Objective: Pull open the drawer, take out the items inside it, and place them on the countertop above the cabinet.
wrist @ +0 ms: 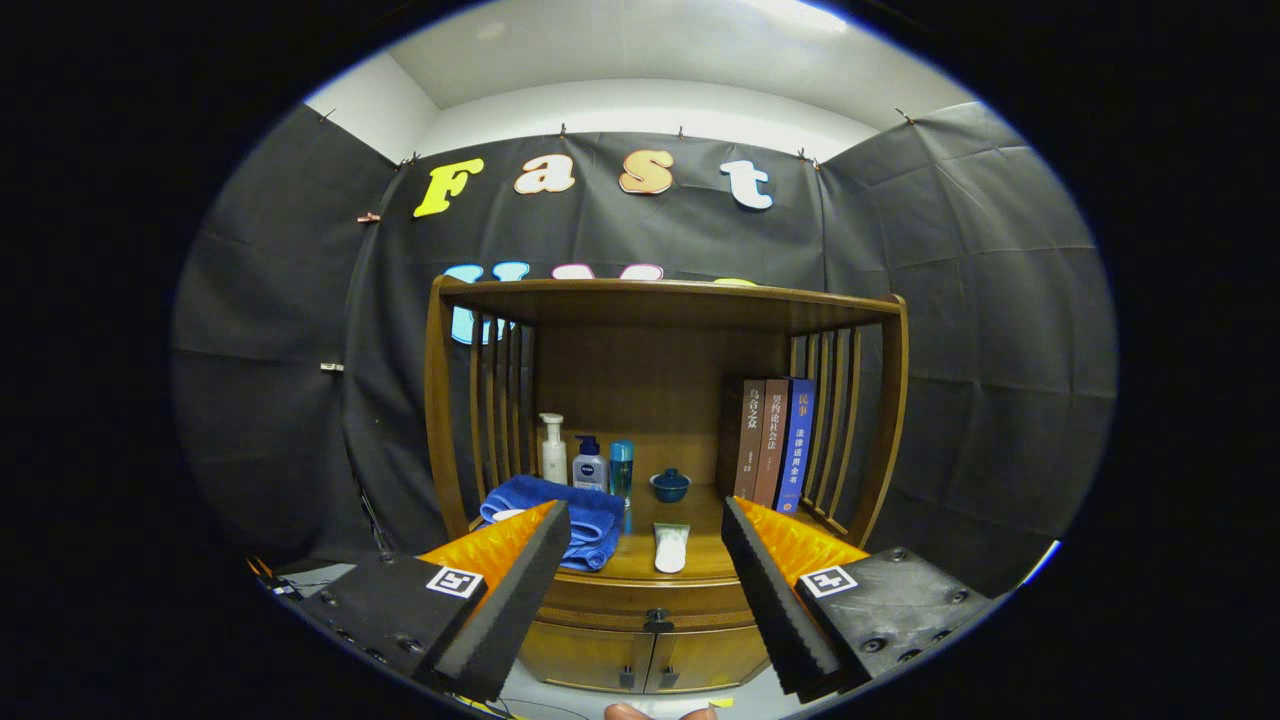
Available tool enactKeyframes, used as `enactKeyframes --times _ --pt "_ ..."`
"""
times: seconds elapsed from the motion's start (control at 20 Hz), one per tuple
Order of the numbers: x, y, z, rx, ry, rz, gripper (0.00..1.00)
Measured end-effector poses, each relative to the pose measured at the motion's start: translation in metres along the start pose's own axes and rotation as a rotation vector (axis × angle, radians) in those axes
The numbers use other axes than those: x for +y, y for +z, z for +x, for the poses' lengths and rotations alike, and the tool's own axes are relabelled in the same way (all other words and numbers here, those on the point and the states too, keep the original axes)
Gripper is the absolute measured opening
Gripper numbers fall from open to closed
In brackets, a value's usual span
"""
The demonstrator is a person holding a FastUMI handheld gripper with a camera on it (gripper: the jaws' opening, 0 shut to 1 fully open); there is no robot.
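A wooden cabinet [660, 350] with slatted sides stands ahead of me. Its drawer [650, 608] sits flush under the countertop [700, 565], with a small dark knob [656, 617] at its middle. My gripper [645, 580] is open, the fingers spread wide with nothing between them, a short way back from the drawer front. Between the fingers I see the knob and the countertop's front edge. On the countertop lie a folded blue towel [580, 520], partly behind the left finger, and a white tube [670, 548].
At the back of the countertop stand a white pump bottle [553, 448], a blue-capped bottle [588, 462], a teal bottle [621, 470] and a small blue lidded cup [670, 485]. Three books [775, 445] lean at the right. Two lower doors [640, 658] sit under the drawer.
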State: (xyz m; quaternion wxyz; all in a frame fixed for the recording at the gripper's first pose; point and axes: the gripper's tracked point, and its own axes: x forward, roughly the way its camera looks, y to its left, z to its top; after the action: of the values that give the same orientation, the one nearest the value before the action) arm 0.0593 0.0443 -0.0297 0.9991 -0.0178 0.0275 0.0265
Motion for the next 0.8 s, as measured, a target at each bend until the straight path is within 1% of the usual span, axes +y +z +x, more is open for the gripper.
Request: enactKeyframes --times 0.4,0.8 --pt "0.0068 0.0049 -0.0017 -0.021 0.011 0.008 0.99" --pt "0.0102 0.0092 -0.0031 -0.029 0.002 0.002 0.99"
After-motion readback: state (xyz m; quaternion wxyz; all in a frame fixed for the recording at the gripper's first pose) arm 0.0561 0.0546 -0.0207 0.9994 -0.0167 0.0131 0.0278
